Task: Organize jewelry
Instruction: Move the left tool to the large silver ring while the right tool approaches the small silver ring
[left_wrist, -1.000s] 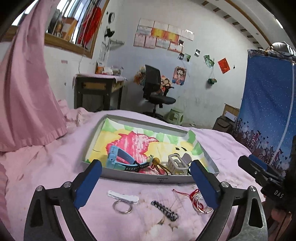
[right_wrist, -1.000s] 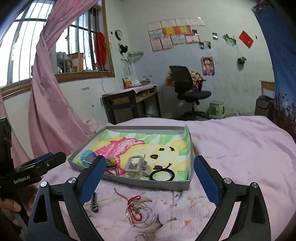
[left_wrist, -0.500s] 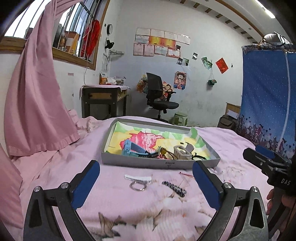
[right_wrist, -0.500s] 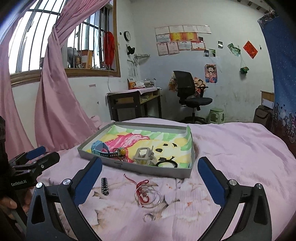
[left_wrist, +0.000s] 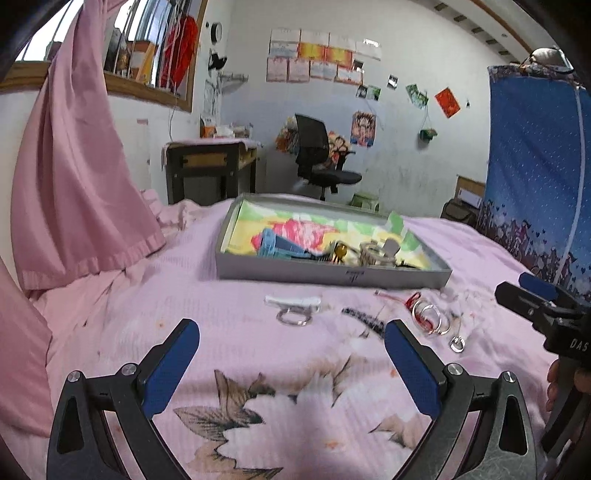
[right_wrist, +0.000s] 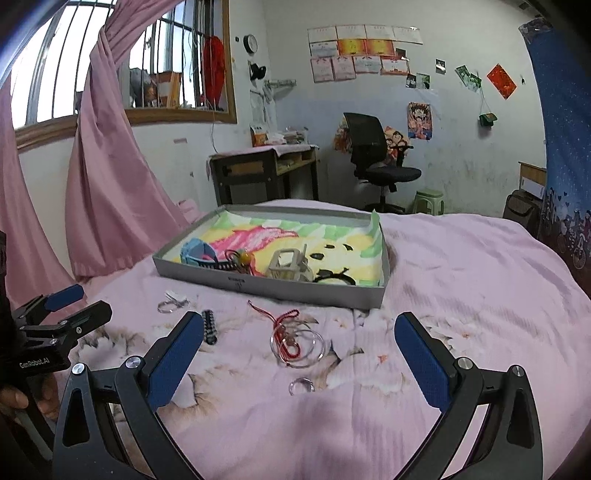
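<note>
Before the gray tray (right_wrist: 295, 291), loose rings (right_wrist: 297, 341) and a dark hair clip (right_wrist: 209, 326) lie.

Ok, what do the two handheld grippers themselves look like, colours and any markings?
Both match: the left gripper and the right gripper have black metal frames with triangular cutouts, silver screws, and flat blue pads on the fingers. Seen from the other camera, the left body carries white "GenRobot.AI" lettering; the right shows "DAS". No cables or sleeves are visible.
</note>
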